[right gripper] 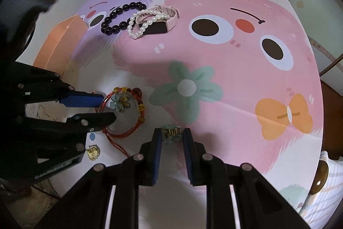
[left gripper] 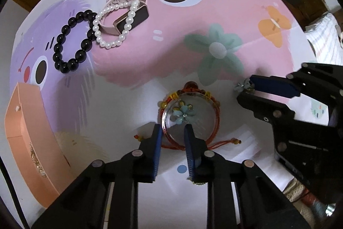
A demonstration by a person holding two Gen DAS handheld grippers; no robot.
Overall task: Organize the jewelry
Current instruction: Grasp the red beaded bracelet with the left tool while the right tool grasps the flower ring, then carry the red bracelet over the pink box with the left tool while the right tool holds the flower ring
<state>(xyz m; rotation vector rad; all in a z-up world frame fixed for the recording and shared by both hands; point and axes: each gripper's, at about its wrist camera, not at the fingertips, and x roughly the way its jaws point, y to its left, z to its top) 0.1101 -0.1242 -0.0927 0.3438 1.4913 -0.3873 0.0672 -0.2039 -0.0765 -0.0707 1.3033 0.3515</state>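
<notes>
A round clear dish (left gripper: 190,119) lies on the mat, ringed by a red cord bracelet (left gripper: 211,100) with amber beads; a blue flower earring (left gripper: 184,113) lies in it. My left gripper (left gripper: 172,129) is open, its fingers straddling the dish's near rim; it also shows in the right wrist view (right gripper: 107,107). My right gripper (right gripper: 171,132) is shut on a blue flower hair clip (right gripper: 171,132), seen too in the left wrist view (left gripper: 244,86). A black bead bracelet (left gripper: 70,40), a pearl bracelet (left gripper: 115,23) and a pink watch (left gripper: 130,14) lie at the far left.
An open peach jewelry box (left gripper: 27,134) stands at the left edge of the cartoon mat (right gripper: 214,61). A small gold round brooch (right gripper: 93,151) lies near the left gripper's body. Bedding shows at the right (left gripper: 325,40).
</notes>
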